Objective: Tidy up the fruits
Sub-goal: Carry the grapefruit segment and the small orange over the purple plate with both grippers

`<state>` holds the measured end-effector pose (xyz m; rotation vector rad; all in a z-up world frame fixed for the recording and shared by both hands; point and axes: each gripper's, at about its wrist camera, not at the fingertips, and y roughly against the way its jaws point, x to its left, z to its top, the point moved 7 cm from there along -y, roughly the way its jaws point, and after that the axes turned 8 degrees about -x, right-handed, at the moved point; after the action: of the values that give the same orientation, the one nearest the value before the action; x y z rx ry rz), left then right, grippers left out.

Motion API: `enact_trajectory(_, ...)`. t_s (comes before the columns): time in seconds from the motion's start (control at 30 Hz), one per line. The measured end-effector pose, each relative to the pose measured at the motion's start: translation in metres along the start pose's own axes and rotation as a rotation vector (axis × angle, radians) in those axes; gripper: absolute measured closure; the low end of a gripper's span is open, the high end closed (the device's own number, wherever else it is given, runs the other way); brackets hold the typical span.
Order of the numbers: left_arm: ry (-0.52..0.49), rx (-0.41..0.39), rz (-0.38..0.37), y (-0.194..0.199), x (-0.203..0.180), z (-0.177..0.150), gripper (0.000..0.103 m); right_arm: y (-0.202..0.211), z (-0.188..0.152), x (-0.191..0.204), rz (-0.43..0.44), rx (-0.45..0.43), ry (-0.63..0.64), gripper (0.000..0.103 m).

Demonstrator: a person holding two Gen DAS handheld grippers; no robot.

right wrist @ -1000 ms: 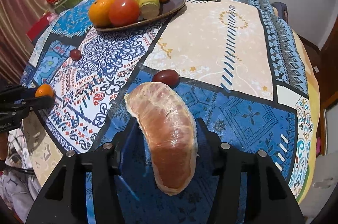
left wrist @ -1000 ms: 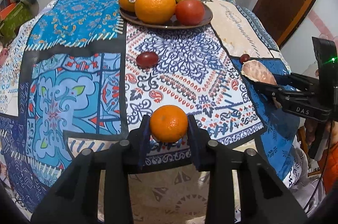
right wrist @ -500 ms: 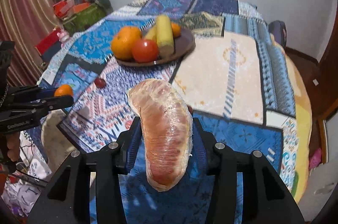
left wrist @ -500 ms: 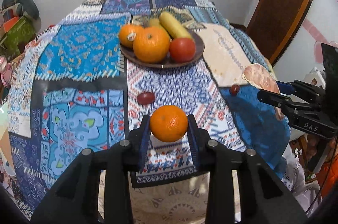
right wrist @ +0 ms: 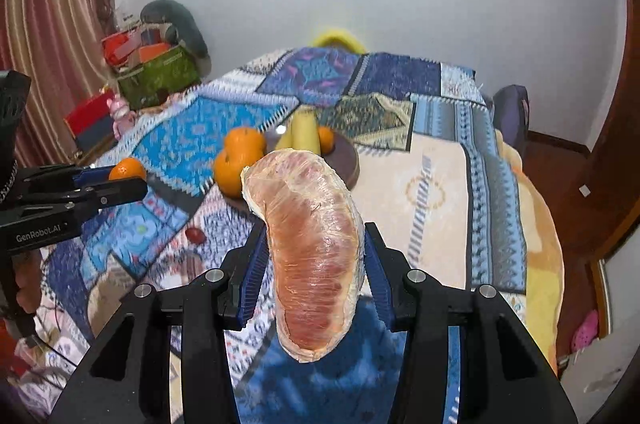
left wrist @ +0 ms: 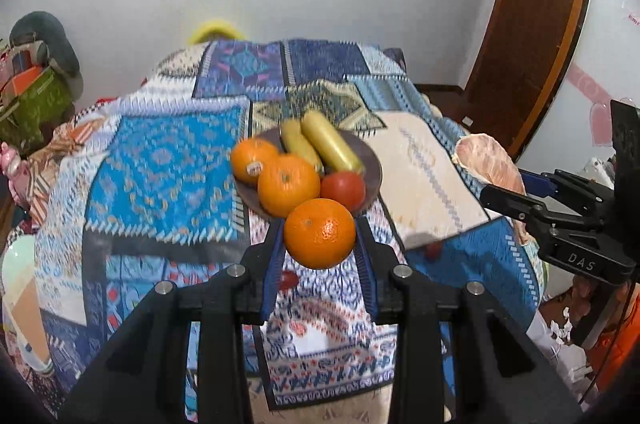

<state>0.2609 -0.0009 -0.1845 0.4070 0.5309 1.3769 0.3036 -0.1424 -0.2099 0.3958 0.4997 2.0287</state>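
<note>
My left gripper (left wrist: 320,244) is shut on a small orange (left wrist: 319,233) and holds it above the patterned tablecloth, short of the brown plate (left wrist: 370,166). The plate holds two oranges (left wrist: 288,184), a red tomato (left wrist: 343,187) and two yellow fruits (left wrist: 329,146). My right gripper (right wrist: 314,264) is shut on a pink wrapped pomelo wedge (right wrist: 312,244), raised over the table's near right side. The wedge also shows in the left wrist view (left wrist: 490,162). The left gripper with its orange (right wrist: 127,169) shows in the right wrist view.
Small dark red fruits lie on the cloth (left wrist: 289,280) (left wrist: 433,251) (right wrist: 195,235). The table (right wrist: 432,192) is oval with its edge close in front. A green box with clutter (right wrist: 158,74) stands at the left, a wooden door (left wrist: 532,24) at the right.
Both grippers have risen and tilted up with their fruit still held. The plate now sits closer under the left gripper's orange; the wall and screen have come into view.
</note>
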Motion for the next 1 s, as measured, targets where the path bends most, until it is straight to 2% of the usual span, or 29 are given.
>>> enact_trajectory(0.23,-0.013,-0.045,0.003,-0.007,0.002,0.028,0.069,-0.01,0.025,-0.003,-0.001,-0.045,-0.013,0.06)
enact_trajectory(0.5,-0.025,-0.055,0.01,-0.034,0.006,0.046,0.069,-0.029,0.051,-0.004,0.008,-0.084,-0.016,0.06)
enact_trajectory(1.0,0.01,-0.002,-0.005,-0.098,0.02,0.058,0.069,-0.087,0.06,-0.013,-0.014,-0.055,0.0,0.06)
